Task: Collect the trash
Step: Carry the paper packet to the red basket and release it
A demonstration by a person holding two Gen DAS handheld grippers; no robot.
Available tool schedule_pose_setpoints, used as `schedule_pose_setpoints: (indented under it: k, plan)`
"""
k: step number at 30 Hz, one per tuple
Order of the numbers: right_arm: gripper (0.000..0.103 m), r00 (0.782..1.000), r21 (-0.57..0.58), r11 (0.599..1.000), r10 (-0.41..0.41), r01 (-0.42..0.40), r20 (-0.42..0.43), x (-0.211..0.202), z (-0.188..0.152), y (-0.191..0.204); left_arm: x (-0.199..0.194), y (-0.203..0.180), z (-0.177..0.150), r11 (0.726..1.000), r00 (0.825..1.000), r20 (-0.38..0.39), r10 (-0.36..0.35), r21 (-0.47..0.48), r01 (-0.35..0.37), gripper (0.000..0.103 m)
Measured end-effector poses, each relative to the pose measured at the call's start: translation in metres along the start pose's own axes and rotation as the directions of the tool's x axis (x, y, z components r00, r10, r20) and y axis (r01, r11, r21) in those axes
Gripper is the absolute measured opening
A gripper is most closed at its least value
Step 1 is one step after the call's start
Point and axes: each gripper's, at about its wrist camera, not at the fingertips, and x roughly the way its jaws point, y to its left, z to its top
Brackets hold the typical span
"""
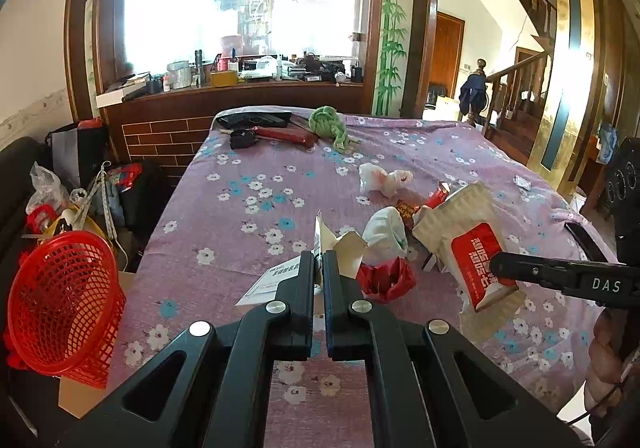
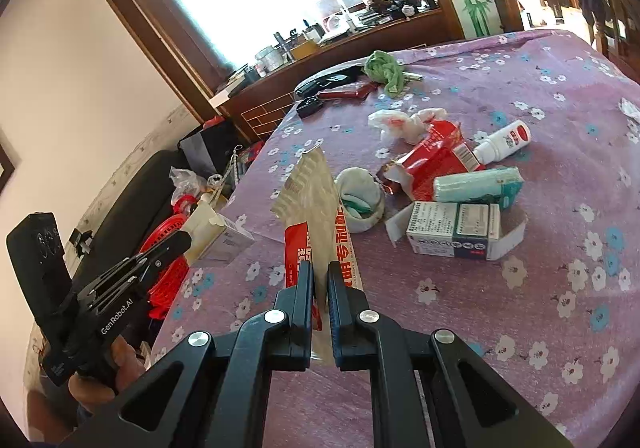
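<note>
My left gripper (image 1: 319,262) is shut on a small white cardboard box (image 1: 340,252) and holds it over the table's left part. In the right wrist view the left gripper (image 2: 182,238) holds that box (image 2: 218,232) near the table edge. My right gripper (image 2: 319,272) is shut on a beige and red wipes packet (image 2: 316,215), lifted above the table. It also shows in the left wrist view (image 1: 468,248), held by the right gripper (image 1: 498,268). A red mesh basket (image 1: 60,308) stands left of the table. More trash lies on the table: crumpled tissue (image 2: 404,121), a red carton (image 2: 436,159), medicine boxes (image 2: 452,230).
The table has a purple flowered cloth (image 1: 240,207). A green rag (image 1: 330,125), a red case (image 1: 284,135) and black items lie at its far end. A white bottle (image 2: 506,141) and a teal pack (image 2: 476,185) lie among the trash. Bags and clutter (image 1: 52,187) sit beside the basket.
</note>
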Motion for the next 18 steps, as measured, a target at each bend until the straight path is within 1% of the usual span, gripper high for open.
schedule_pose_setpoints:
  k: [18]
  plan:
    - [0.008,0.999,-0.054,0.998,0.016,-0.018,-0.038,0.02,0.004,0.023,-0.006,0.019,0.002,0.999,1.0,0.012,0.025,-0.025,-0.024,0.004]
